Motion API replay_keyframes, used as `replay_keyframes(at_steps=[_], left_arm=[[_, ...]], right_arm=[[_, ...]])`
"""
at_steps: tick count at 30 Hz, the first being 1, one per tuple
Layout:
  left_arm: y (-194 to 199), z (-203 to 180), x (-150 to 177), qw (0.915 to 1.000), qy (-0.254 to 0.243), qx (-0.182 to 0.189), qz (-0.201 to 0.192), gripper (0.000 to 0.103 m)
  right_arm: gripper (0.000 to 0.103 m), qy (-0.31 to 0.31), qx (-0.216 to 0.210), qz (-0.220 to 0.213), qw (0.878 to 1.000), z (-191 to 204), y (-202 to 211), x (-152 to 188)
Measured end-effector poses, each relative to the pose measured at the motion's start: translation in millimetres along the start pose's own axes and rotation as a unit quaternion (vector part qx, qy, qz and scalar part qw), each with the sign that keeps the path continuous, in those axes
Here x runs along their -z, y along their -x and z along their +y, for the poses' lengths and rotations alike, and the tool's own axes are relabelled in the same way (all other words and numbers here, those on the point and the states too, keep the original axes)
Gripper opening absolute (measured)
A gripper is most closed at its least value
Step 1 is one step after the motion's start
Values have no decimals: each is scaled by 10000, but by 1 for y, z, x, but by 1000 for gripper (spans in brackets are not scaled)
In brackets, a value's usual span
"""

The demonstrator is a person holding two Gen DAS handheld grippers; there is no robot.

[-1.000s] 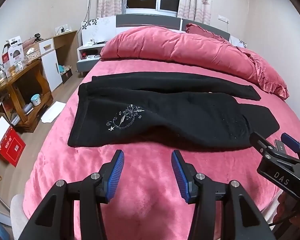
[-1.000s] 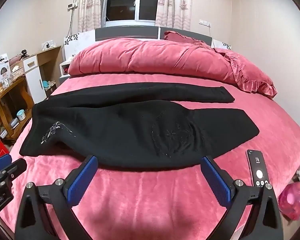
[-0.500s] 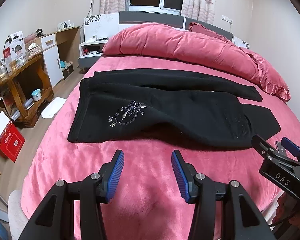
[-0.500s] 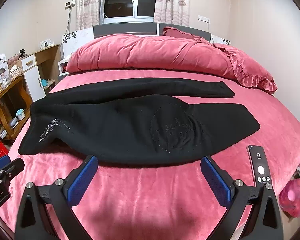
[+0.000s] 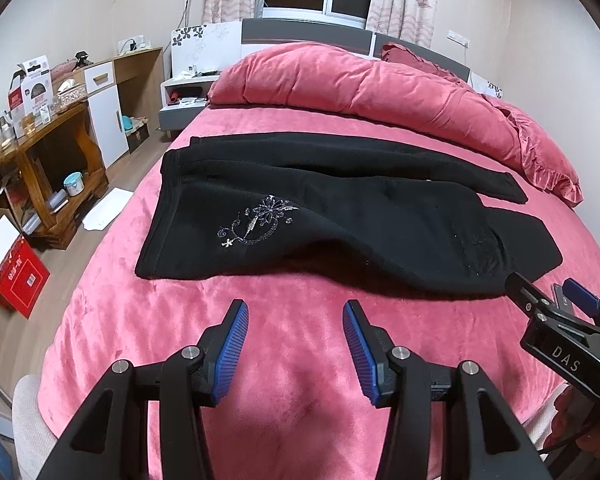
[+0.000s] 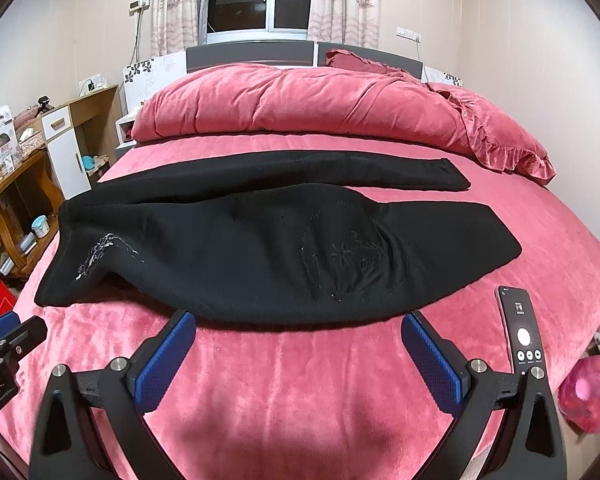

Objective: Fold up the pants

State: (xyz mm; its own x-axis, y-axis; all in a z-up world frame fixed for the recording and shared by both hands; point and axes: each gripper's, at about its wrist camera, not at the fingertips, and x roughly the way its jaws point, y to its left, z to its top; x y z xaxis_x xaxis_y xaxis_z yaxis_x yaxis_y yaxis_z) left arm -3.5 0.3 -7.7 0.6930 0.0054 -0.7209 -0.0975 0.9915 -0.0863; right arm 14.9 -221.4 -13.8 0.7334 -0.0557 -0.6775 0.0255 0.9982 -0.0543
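Pants (image 6: 260,248) lie beside a remote (image 6: 522,332); both tongs (image 5: 296,344) (image 6: 300,356) gape empty.

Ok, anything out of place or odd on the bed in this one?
One thing: a slim black remote control lies on the pink bedspread just off the hem end of the black embroidered pants, where folding might catch it. The pants lie flat, untouched; both grippers are open.

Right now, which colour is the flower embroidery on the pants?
Silvery white on the black pants; the embroidery shows best in the left wrist view.
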Motion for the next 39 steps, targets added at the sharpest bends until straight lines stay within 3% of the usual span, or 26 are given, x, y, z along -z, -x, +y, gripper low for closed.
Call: replay_keyframes(at_steps=[14, 21, 24, 30, 35, 39], left_arm=[[-7, 2, 1, 9998, 58, 13, 179, 50], [-21, 13, 3, 9976, 293, 328, 536, 50], [-30, 24, 5, 9937, 597, 614, 717, 50], [-45, 49, 8, 9863, 1185, 756, 867, 50], [-61, 83, 9, 9721, 1945, 888, 964, 50], [-74, 111, 6, 9608, 2493, 781, 923, 50]], right_arm=[[103, 17, -33, 51, 10000, -1, -3, 2], [103, 23, 1, 120, 9999, -3, -7, 2], [103, 54, -8, 245, 9997, -5, -13, 4], [103, 23, -72, 408, 9991, -10, -24, 9], [103, -277, -322, 620, 9972, -26, -36, 12], [103, -680, -519, 867, 9926, -38, -46, 16]])
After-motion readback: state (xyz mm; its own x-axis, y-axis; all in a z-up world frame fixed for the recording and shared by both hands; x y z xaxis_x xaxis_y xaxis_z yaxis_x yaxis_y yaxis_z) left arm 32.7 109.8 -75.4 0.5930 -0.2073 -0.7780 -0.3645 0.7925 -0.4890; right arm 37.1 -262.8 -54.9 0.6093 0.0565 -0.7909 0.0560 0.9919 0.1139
